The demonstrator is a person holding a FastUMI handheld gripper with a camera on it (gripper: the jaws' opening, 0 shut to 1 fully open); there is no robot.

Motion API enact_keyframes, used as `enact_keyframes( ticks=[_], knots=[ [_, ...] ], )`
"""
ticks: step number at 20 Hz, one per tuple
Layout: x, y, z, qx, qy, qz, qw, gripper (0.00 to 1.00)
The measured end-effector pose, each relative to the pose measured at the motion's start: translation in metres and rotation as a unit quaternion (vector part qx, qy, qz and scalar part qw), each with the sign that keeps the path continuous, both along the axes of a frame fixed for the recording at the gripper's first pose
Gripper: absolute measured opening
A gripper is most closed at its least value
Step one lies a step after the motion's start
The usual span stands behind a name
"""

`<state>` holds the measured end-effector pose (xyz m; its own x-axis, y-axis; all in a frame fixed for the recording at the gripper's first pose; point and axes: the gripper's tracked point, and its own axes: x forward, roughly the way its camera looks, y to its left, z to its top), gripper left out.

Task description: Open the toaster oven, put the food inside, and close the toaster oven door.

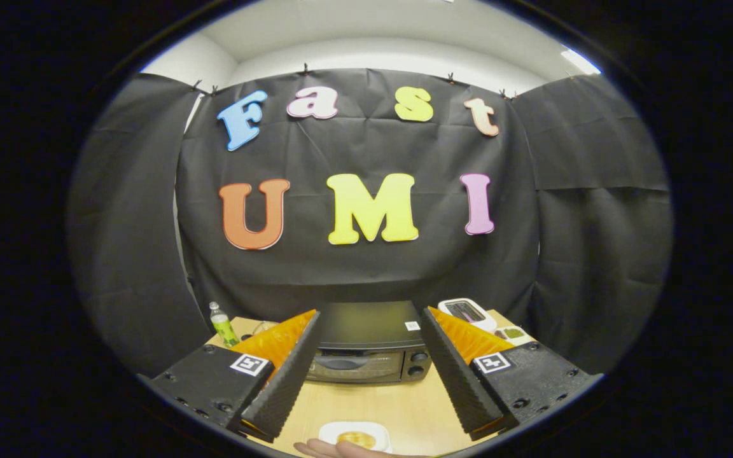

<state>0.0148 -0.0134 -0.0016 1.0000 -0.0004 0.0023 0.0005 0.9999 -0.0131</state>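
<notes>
Black cloth hangs all round the booth behind a light wooden table (404, 407), with a pale wall and ceiling showing above it. On that table, just beyond the fingertips and framed between them, sits a dark toaster oven (366, 346) with its door closed; a handle runs across the upper front and two round knobs sit one above the other at its right end. The gripper (369, 315) hovers above the table with its two fingers spread wide apart, clamped on nothing, the oven visible through the gap. Nearer than the oven, low between the fingers, a small white plate (331, 434) carries a round golden piece of food (356, 438), and a person's hand (335, 450) rests at the plate's near edge, touching or almost touching it. Off beyond the left finger stands a clear bottle (221, 323) with a green label, upright. Beyond the right finger is a white appliance (466, 313) with a dark top opening, and just beside it a small white dish (513, 333) holding something green.
</notes>
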Motion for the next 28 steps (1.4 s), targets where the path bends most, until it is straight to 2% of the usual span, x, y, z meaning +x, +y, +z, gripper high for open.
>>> enact_keyframes(
  ticks=[7, 13, 24, 26, 28],
  knots=[
    [0.007, 0.000, 0.006, -0.017, -0.018, 0.000, 1.000, 1.00],
    [0.047, 0.013, -0.017, -0.025, -0.013, 0.009, 1.000, 1.00],
    [0.171, 0.056, -0.125, -0.021, 0.078, 0.029, 0.996, 1.00],
    [0.187, 0.055, -0.145, -0.012, 0.077, 0.018, 0.997, 1.00],
    [0.199, 0.051, -0.161, -0.032, 0.076, -0.001, 0.997, 1.00]
  ],
)
